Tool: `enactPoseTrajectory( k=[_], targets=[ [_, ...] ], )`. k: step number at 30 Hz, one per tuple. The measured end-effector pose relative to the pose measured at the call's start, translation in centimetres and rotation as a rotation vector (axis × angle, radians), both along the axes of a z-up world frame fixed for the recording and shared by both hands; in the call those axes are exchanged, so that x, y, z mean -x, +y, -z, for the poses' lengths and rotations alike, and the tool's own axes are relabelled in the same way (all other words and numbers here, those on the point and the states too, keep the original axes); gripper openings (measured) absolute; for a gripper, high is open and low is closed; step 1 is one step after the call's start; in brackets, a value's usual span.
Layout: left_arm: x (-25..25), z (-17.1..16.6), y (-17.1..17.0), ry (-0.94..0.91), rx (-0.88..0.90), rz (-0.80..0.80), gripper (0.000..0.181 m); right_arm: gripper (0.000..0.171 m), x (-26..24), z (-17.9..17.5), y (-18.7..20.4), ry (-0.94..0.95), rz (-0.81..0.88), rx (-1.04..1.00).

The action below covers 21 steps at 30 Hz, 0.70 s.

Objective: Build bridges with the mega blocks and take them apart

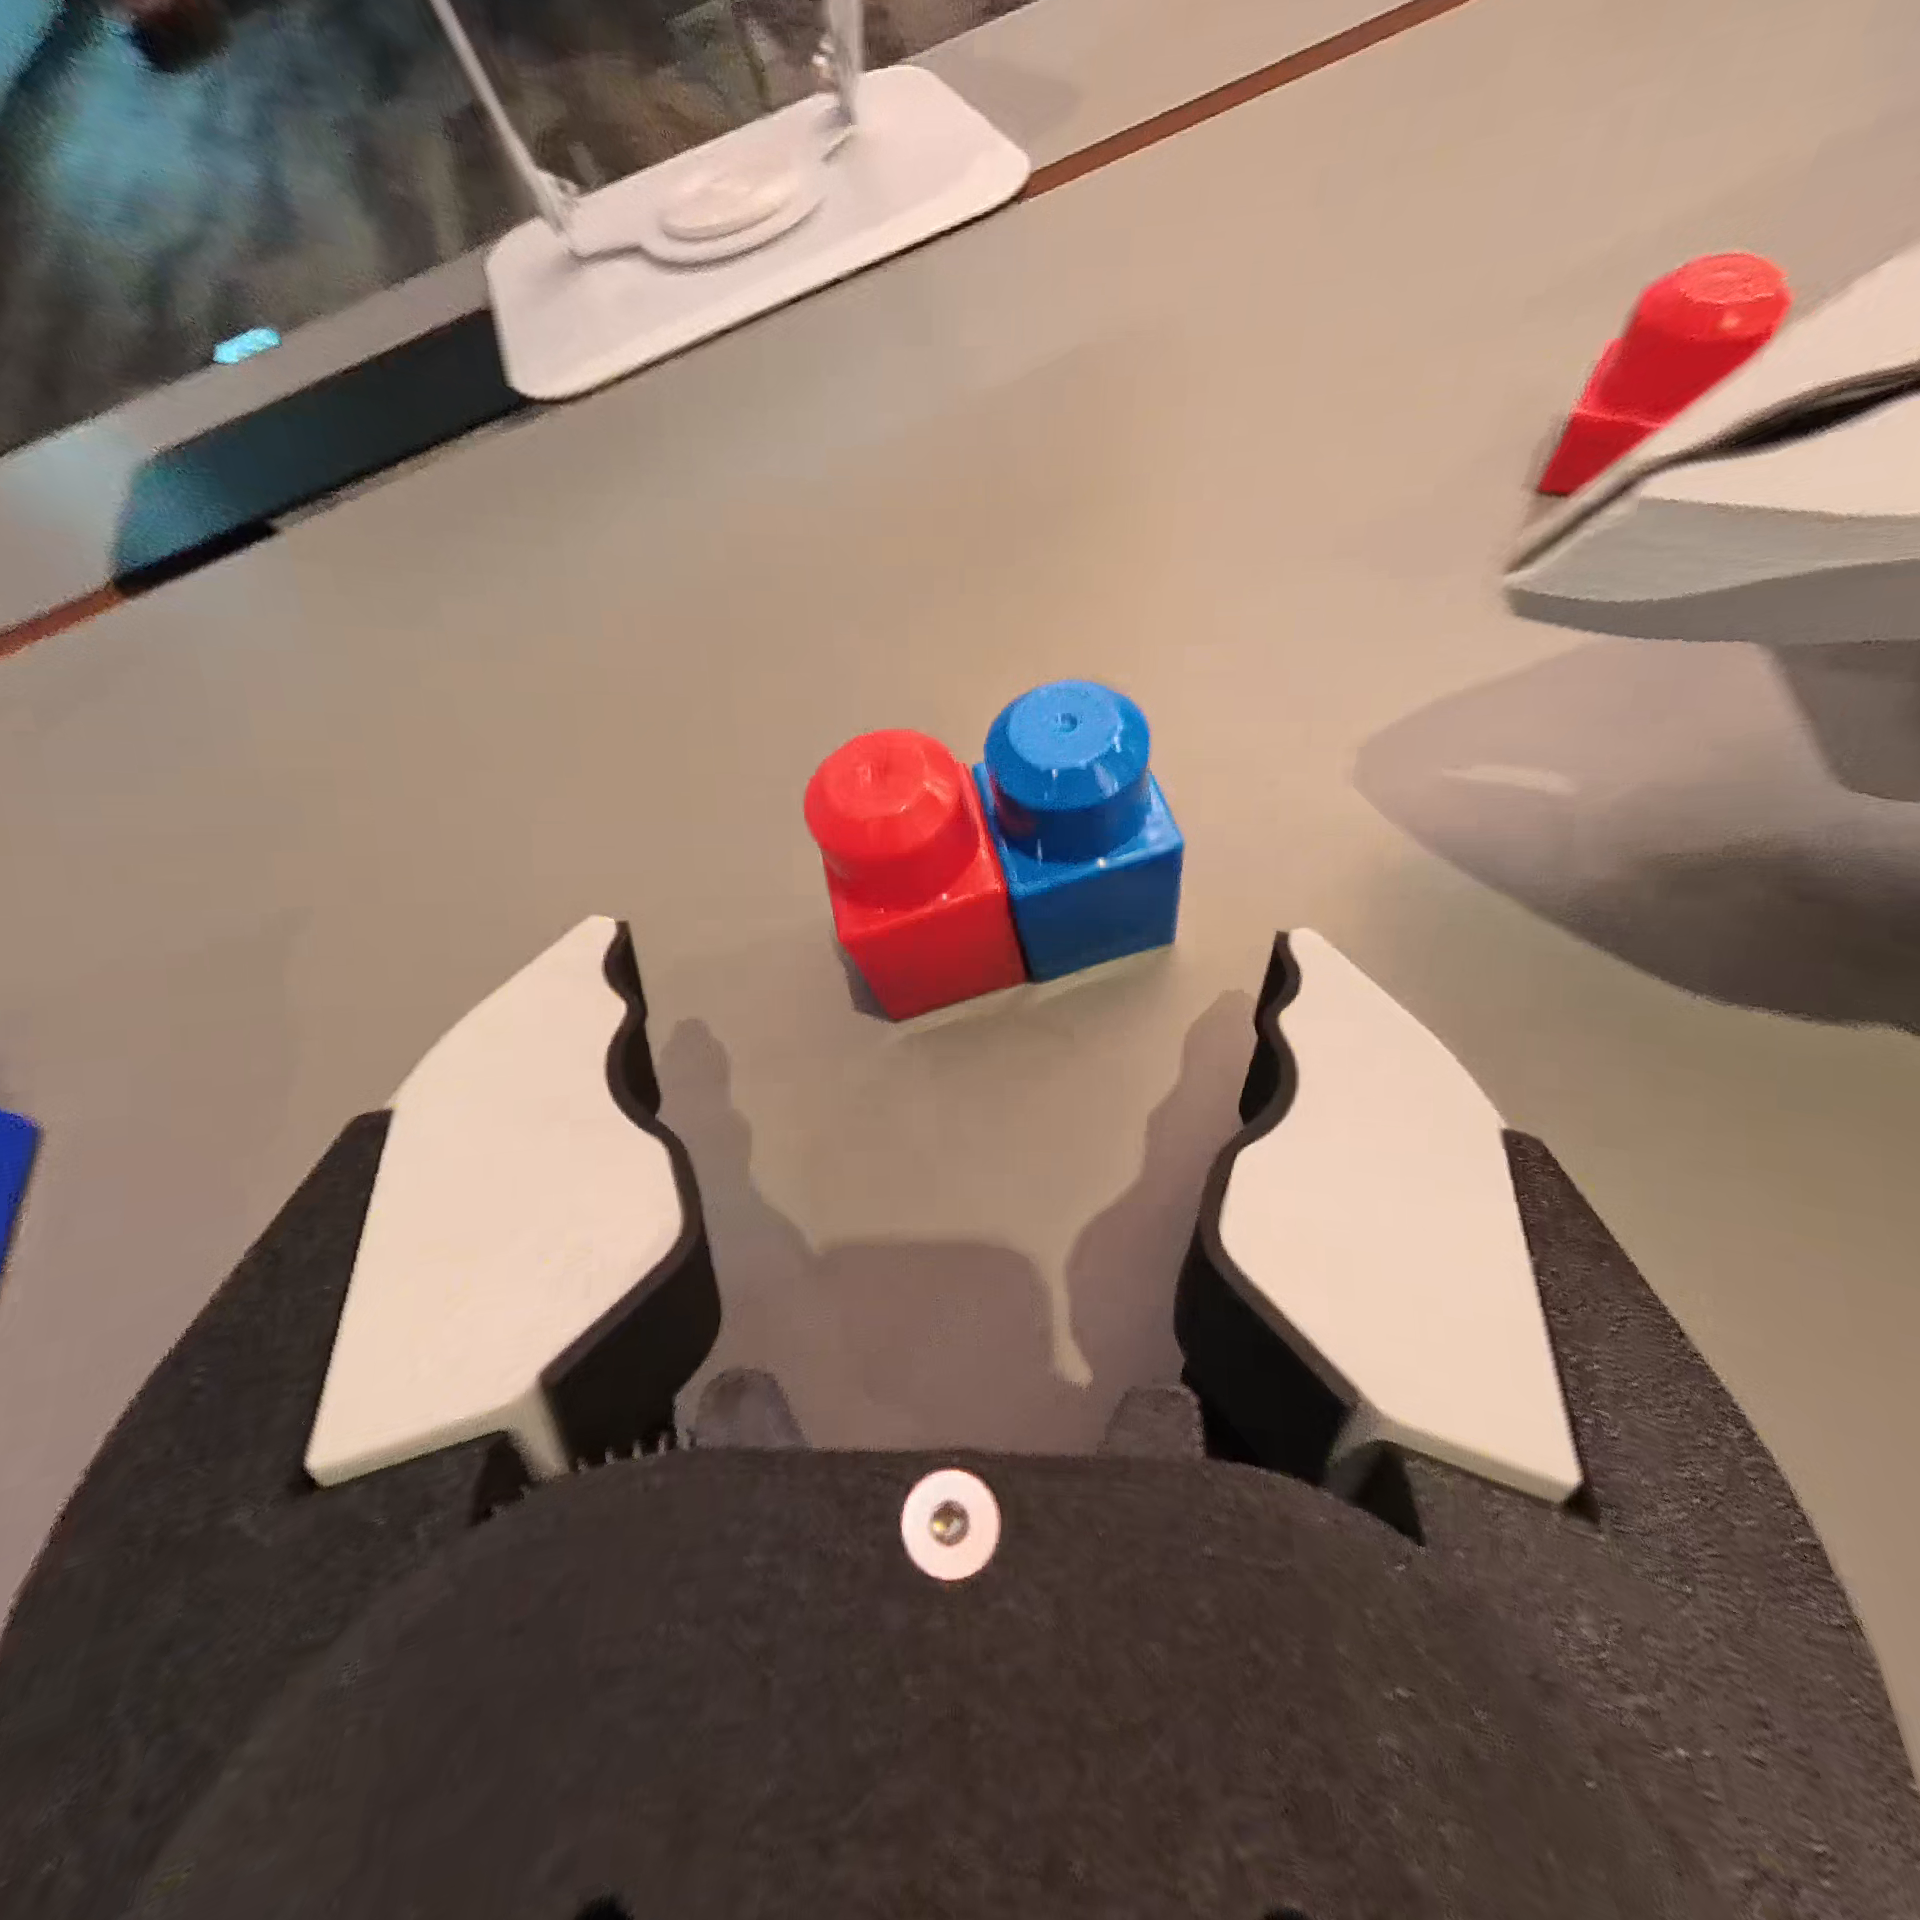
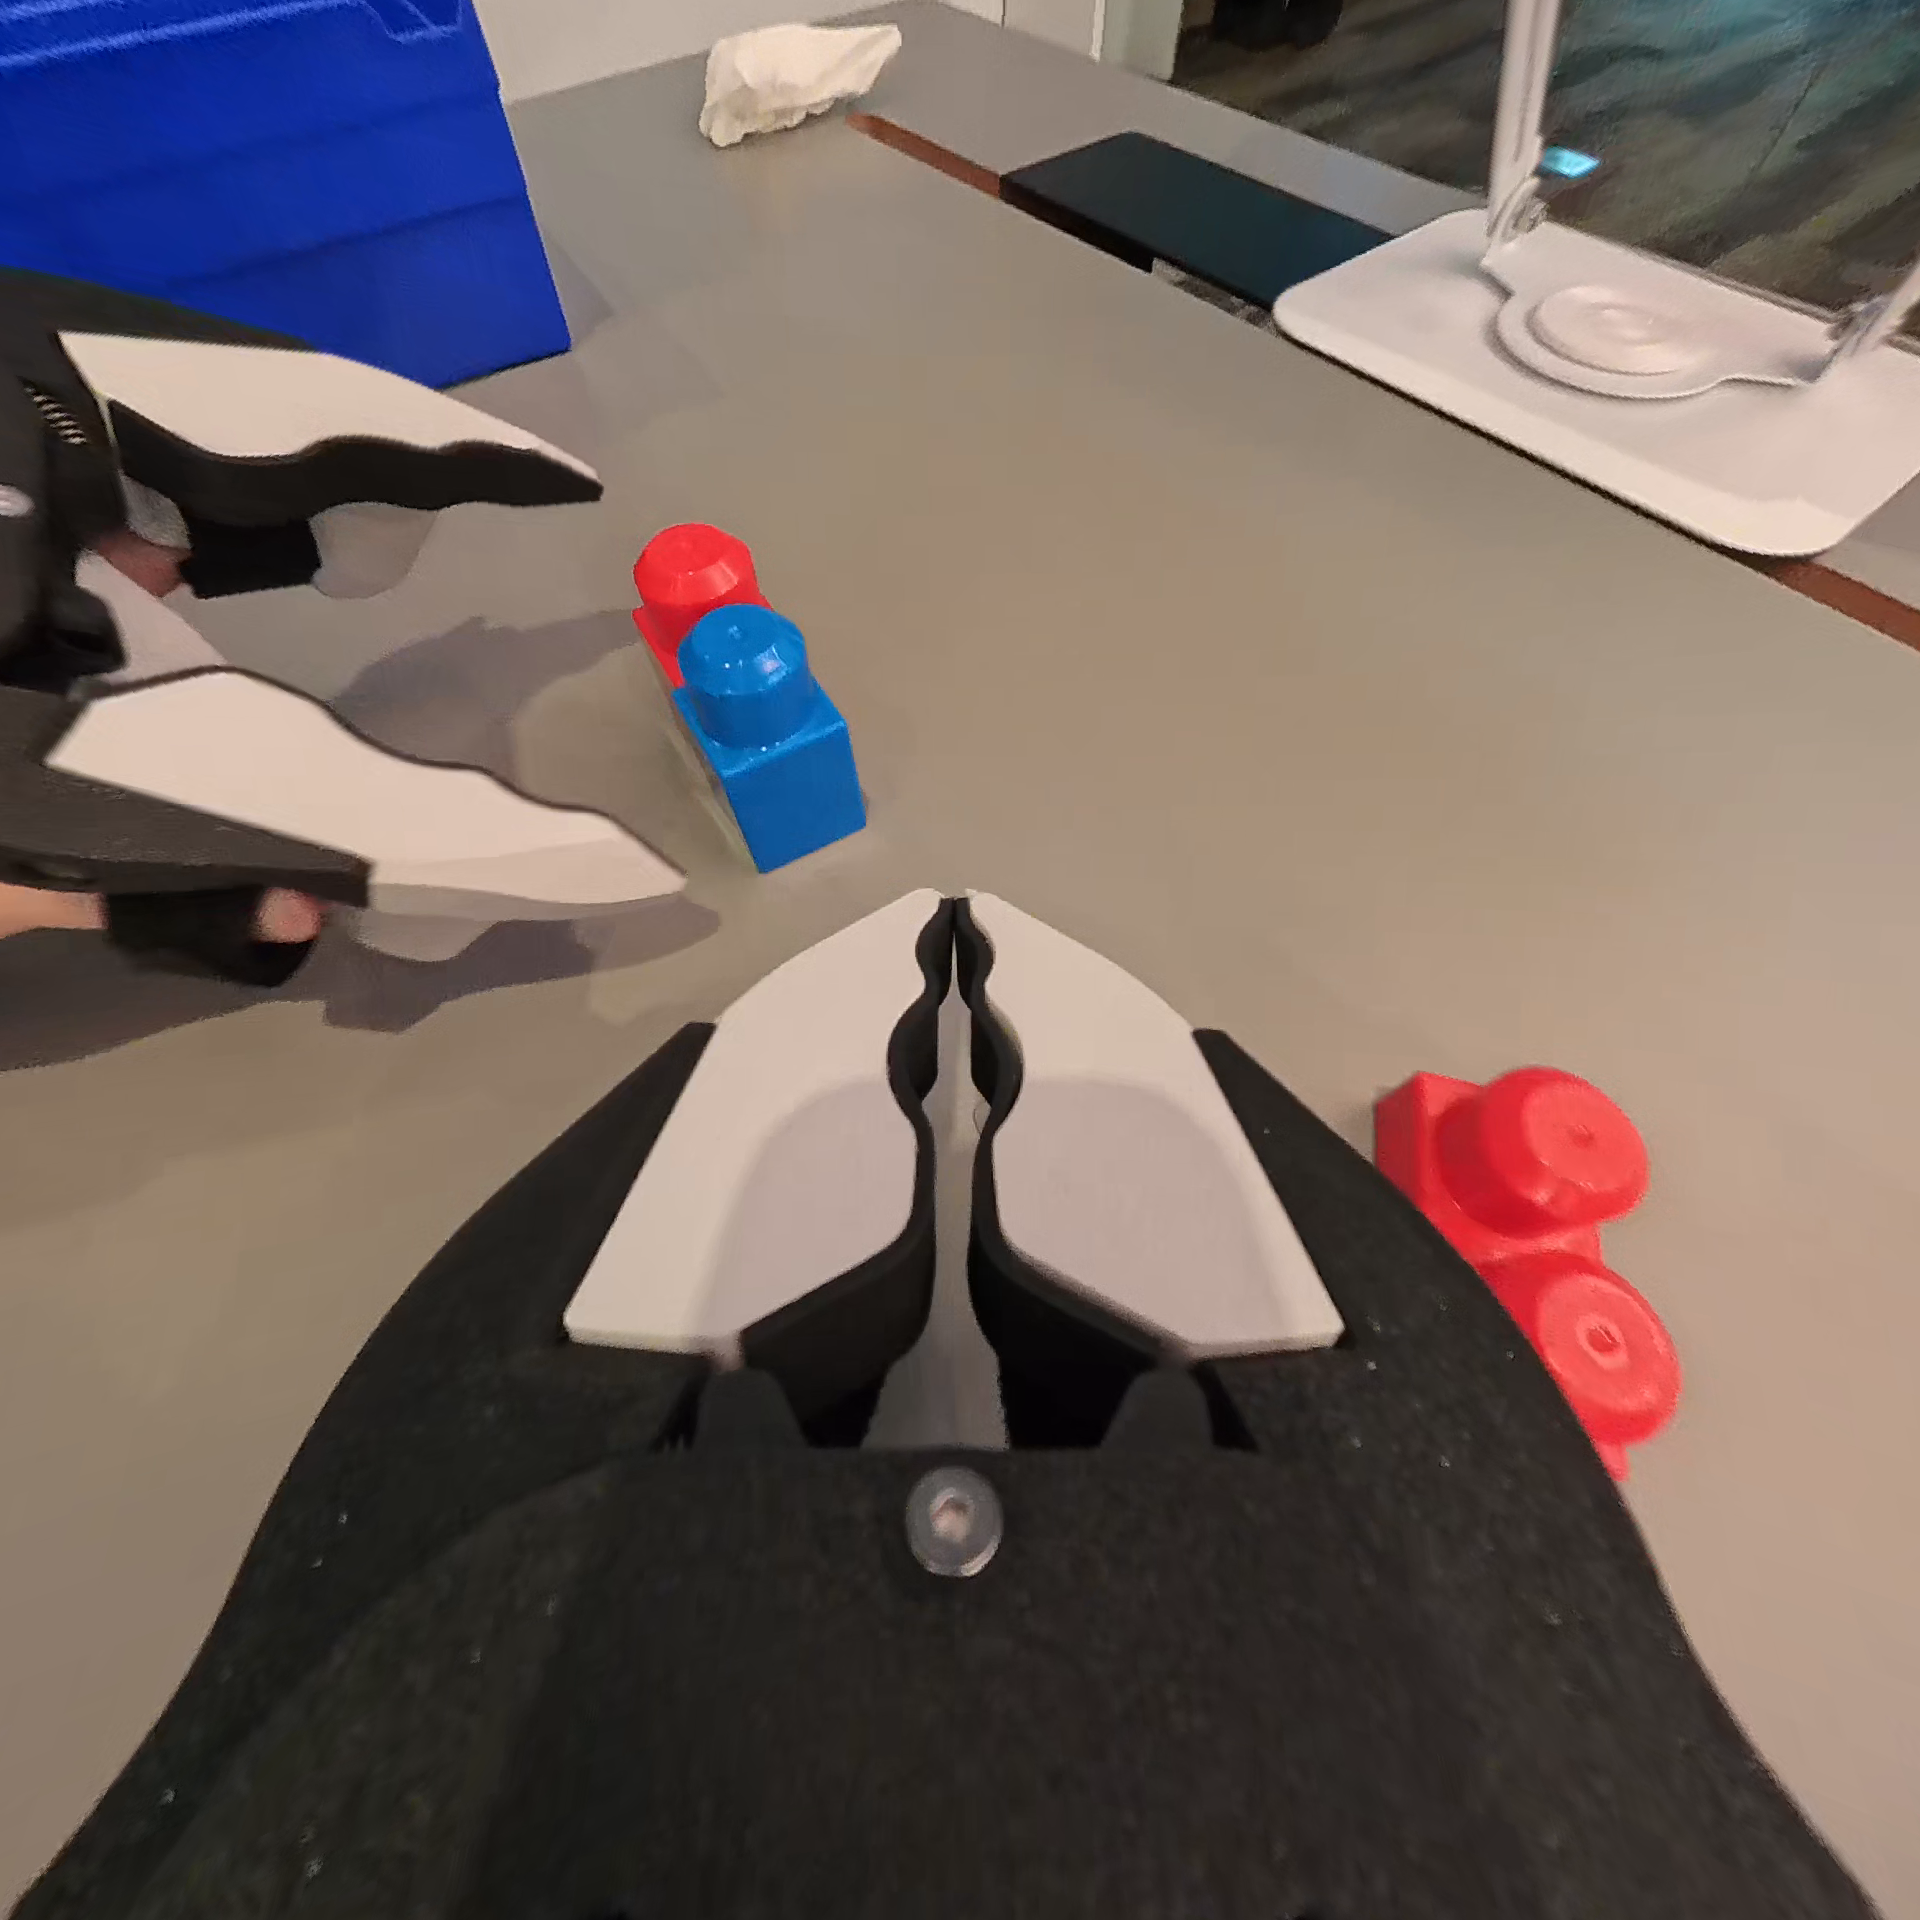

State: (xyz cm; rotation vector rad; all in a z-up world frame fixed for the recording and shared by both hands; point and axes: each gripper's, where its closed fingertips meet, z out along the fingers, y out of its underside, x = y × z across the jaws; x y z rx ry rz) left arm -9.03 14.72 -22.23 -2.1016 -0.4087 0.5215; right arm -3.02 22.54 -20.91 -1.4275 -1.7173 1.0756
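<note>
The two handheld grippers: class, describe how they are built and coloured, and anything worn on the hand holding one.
Both the left gripper and right gripper have textured black bodies, pale grey fingers with wavy black inner pads, and one central screw. The hand wears a black fingerless glove.

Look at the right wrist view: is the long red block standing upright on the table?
No. The long red block lies tipped on its side, studs pointing sideways.

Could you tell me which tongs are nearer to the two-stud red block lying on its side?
Right. The right tongs, shut and empty, sit right beside the two-stud red block; the open left tongs face the upright pair, farther away.
</note>
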Motion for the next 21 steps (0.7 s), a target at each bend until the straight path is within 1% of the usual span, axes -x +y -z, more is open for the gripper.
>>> enactPoseTrajectory(
  k=[5,8,12,21],
  targets=[
    [0.0,0.4,1.5,-0.035,-0.007,-0.092,0.106,0.0,-2.1,-0.5,1.2,0.038,-0.008,0.017],
    [-0.1,0.3,2.1,-0.044,-0.017,-0.103,0.103,0.0,-2.8,-0.9,1.5,0.06,-0.017,0.019],
    [0.2,0.4,2.4,-0.032,-0.008,-0.128,0.101,0.0,-3.3,-1.2,1.8,0.073,-0.023,0.007],
    [0.6,1.2,2.4,-0.087,0.023,-0.181,0.098,0.0,-3.5,-1.9,2.0,0.099,-0.037,0.057]
  ],
)
